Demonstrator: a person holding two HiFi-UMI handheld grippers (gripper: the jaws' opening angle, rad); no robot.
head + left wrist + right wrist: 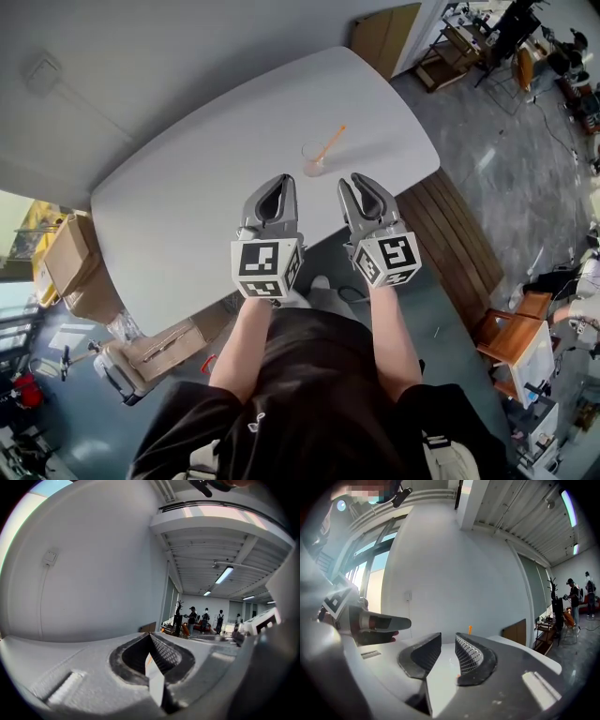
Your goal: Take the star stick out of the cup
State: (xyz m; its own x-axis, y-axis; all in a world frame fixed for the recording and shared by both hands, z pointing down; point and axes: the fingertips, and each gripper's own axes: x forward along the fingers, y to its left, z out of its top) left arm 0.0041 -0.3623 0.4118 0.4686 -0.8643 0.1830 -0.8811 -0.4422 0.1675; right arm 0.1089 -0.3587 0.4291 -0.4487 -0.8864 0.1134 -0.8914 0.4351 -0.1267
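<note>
A clear cup [314,161] stands on the white table [187,197], towards its right side. An orange star stick [333,141] leans out of the cup to the upper right. Both grippers hover over the table's near edge, short of the cup and apart from it. My left gripper [279,180] is shut and empty, its tips meeting [151,635]. My right gripper [362,180] is open with nothing between its jaws [448,637]. In the right gripper view the stick's orange tip [469,629] shows just above the jaws, with the cup faint behind them.
Cardboard boxes [70,267] sit on the floor left of the table. A wooden stool [514,345] and a slatted wooden platform [450,234] lie to the right. A brown panel [384,37] leans at the far end. People stand far off [205,619].
</note>
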